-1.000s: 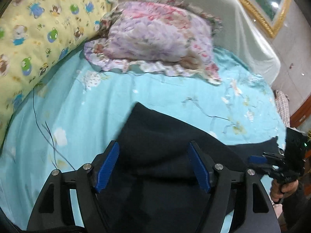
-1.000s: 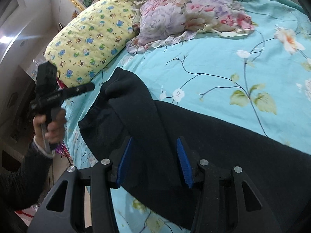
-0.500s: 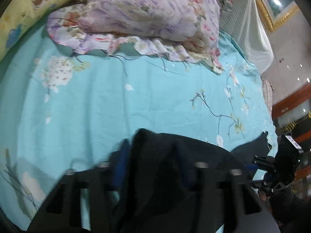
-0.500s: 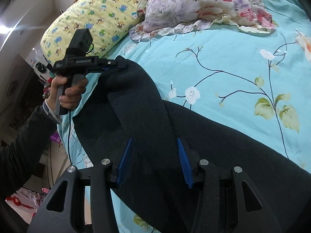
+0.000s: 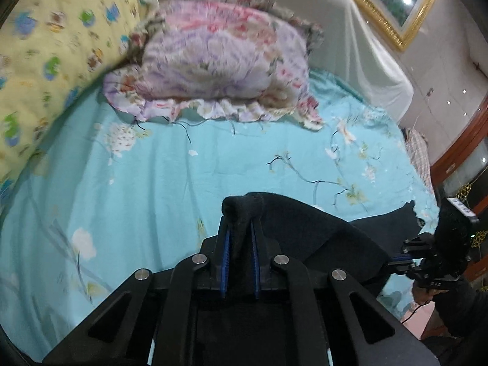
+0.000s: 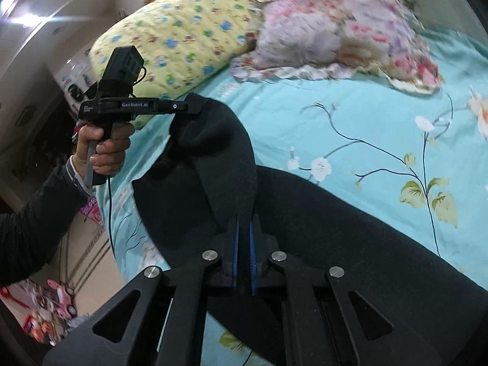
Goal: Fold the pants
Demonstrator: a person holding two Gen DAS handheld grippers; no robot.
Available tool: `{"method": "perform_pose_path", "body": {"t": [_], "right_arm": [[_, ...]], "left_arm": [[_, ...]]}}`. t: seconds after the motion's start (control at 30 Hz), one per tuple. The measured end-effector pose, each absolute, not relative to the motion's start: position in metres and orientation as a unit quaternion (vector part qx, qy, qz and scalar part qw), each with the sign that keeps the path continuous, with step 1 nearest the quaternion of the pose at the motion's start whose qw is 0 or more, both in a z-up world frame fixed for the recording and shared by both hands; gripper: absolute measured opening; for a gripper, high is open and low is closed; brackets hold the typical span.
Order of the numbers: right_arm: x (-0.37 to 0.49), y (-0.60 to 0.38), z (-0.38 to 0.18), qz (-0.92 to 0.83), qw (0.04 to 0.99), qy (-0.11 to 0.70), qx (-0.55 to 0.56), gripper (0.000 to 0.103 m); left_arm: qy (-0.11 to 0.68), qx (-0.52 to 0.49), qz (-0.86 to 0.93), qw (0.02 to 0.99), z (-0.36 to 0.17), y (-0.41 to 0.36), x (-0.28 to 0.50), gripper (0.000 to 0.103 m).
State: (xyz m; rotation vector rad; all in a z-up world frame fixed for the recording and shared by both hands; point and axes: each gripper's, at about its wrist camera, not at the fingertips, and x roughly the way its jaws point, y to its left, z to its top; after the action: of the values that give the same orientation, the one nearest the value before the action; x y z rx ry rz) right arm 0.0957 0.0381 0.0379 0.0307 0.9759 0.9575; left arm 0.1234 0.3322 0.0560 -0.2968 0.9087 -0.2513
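Observation:
Black pants [image 6: 350, 231] lie across the light blue flowered bed sheet [image 5: 189, 177]. My left gripper [image 5: 240, 228] is shut on a bunched fold of the pants [image 5: 305, 228] and holds it lifted off the bed. It also shows in the right wrist view [image 6: 195, 106], gripping the raised edge. My right gripper [image 6: 243, 225] is shut on another part of the same pants edge. It appears at the far right of the left wrist view [image 5: 396, 263]. The fabric sags between the two grippers.
A floral purple-pink pillow [image 5: 219, 61] and a yellow cartoon-print pillow [image 5: 45, 39] lie at the head of the bed. A white covered headboard [image 5: 335, 36] stands behind. The bed edge and floor with toys [image 6: 61, 305] are at left in the right wrist view.
Both grippers have closed on the pants edge. The left gripper moved in from the side, took the fabric and lifted it. The right gripper's jaws went from open to shut.

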Motion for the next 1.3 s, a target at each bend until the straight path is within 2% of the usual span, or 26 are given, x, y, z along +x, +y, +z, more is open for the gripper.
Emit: {"method": "perform_pose_path", "body": {"t": [0.23,0.53,1.3], "right_arm": [[0.071,0.040,0.033,0.459,0.768,0.447,0.004,0.007],[0.049,0.046,0.025,0.466,0.766,0.443,-0.029,0.007],[0.010,0.066,0.011,0.455,0.768,0.430,-0.135,0.007]], "left_arm": [[0.408,-0.141,-0.100,0.896,0.062,0.328,0.072,0.011],[0.393,-0.183,-0.071,0.898,0.043,0.338,0.027,0.011],[0.394,-0.286,0.009,0.874,-0.010,0.368,-0.024,0.008]]}}
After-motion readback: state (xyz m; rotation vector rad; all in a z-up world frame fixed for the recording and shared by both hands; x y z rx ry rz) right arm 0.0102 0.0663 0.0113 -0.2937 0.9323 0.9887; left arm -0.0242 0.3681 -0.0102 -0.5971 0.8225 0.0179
